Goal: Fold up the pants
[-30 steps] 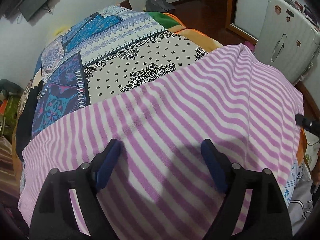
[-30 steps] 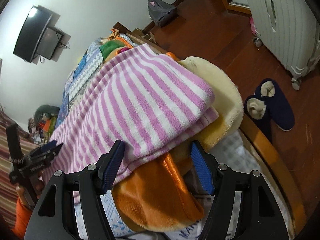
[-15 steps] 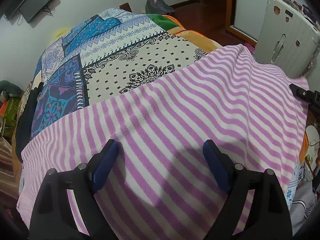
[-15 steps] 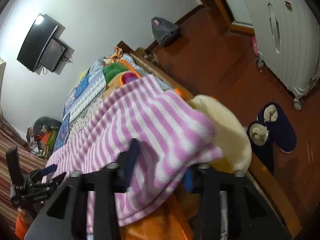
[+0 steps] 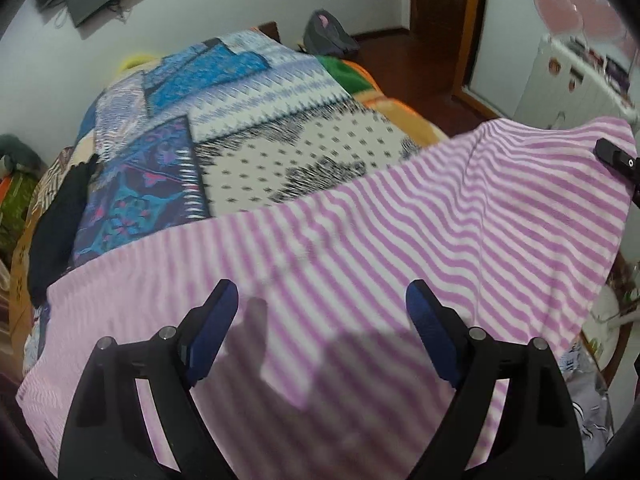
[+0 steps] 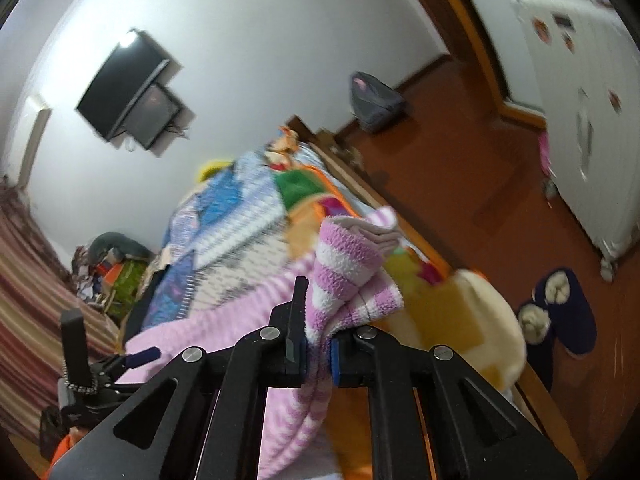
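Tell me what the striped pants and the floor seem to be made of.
Striped pants: apparently a fuzzy fleece or terry-like knit, matte, pink and white; a nubbly pile shows where the right gripper pinches them. Floor: probably reddish-brown wood or wood-look boards with a slight sheen; blur hides the grain.

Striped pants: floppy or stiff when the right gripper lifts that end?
Likely floppy: the striped pants bunch and droop around the shut right gripper. Probably light and grippy rather than slick, given the fuzzy pile. The rest sags across the bed, so it should trail.
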`<state>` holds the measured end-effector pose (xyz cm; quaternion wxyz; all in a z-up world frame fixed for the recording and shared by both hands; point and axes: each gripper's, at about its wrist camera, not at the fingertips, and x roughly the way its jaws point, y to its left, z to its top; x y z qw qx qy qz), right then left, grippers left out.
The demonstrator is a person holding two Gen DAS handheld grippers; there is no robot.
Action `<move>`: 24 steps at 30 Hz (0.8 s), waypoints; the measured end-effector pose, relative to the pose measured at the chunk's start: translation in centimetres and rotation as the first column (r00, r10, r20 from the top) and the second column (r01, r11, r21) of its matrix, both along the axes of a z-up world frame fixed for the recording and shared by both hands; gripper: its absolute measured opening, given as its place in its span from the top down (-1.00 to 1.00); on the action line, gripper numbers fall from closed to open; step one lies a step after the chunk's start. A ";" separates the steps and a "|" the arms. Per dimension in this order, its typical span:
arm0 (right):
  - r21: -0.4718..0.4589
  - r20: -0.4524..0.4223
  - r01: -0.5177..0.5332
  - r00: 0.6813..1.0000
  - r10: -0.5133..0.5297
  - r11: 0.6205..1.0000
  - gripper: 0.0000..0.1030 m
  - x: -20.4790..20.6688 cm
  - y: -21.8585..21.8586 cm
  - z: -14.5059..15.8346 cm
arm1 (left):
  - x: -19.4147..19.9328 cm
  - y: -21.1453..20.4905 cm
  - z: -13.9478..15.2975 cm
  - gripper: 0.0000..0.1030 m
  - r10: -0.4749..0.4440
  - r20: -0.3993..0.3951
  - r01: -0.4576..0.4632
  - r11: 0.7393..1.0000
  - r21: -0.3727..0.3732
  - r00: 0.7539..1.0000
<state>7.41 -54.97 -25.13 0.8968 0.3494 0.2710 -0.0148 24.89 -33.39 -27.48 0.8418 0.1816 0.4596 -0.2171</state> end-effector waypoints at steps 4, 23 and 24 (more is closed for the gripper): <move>-0.053 0.053 -0.045 0.997 0.048 0.998 0.87 1.0 2.4 3.4 | -0.6 4.2 2.9 -0.69 0.046 0.053 -0.044 0.998 -0.042 0.998; -0.283 0.164 -0.412 0.869 0.467 0.866 0.87 6.3 24.0 13.3 | -4.9 30.9 7.9 -0.69 0.384 0.161 -0.359 0.919 -0.162 0.909; -0.287 0.155 -0.434 0.859 0.488 0.854 0.87 6.6 25.1 13.1 | -5.2 32.1 7.6 -0.69 0.400 0.153 -0.376 0.912 -0.163 0.904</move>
